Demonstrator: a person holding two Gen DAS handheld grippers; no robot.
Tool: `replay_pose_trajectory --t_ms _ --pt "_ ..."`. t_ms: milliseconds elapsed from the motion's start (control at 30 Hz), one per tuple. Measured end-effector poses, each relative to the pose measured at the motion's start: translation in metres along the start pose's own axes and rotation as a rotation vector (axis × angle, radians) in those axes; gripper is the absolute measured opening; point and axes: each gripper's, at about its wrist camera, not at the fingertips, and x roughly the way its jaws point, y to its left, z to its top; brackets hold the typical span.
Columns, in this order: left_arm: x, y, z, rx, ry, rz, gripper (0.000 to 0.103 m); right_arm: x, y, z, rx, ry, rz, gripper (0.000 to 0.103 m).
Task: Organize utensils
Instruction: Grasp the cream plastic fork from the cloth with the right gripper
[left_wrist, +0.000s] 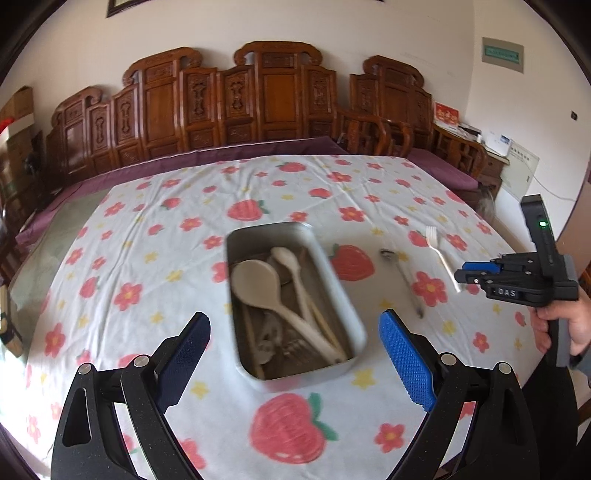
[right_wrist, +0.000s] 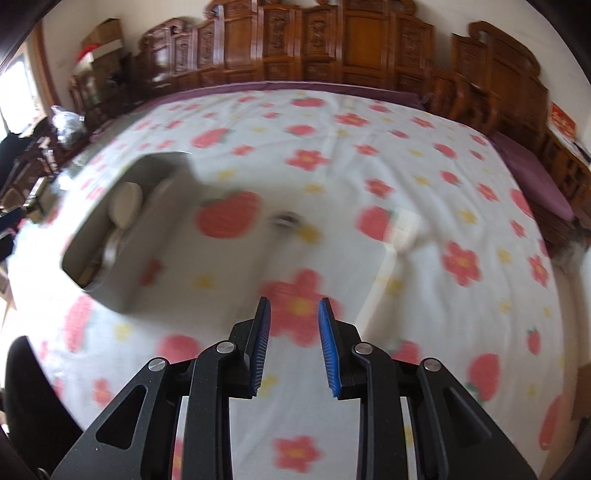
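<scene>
The left hand-held gripper is wide open with nothing in it, just above the tray. The right hand-held gripper is half open and empty. A metal spoon and white fork lie ahead of it on the counter. Go low and pinch one handle. The right view is blurry.

You have a table under a strawberry-and-flower tablecloth. Straight ahead of your left tool sits the metal tray, holding pale spoons. To its right lie a metal spoon and, beyond that, a white fork, well apart from the tray.
</scene>
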Motion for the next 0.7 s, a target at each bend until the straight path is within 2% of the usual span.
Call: replay_pose_trajectory --t_ms 167,333,500,700 --pt "0.017 -0.028 0.016 0.012 0.009 -0.032 0.089 0.02 -0.035 0.0 0.054 0.017 -0.037 0.029" --pt "0.034 -0.052 0.024 0.021 0.02 -0.053 0.089 0.048 -0.059 0.015 0.119 0.045 -0.048 0.029" --pt "0.051 -0.073 0.025 0.041 0.05 -0.061 0.089 0.069 -0.064 0.032 0.139 0.069 -0.049 0.029" --pt "0.07 -0.089 0.028 0.056 0.081 -0.062 0.089 0.079 -0.058 0.038 0.098 0.101 -0.107 0.028"
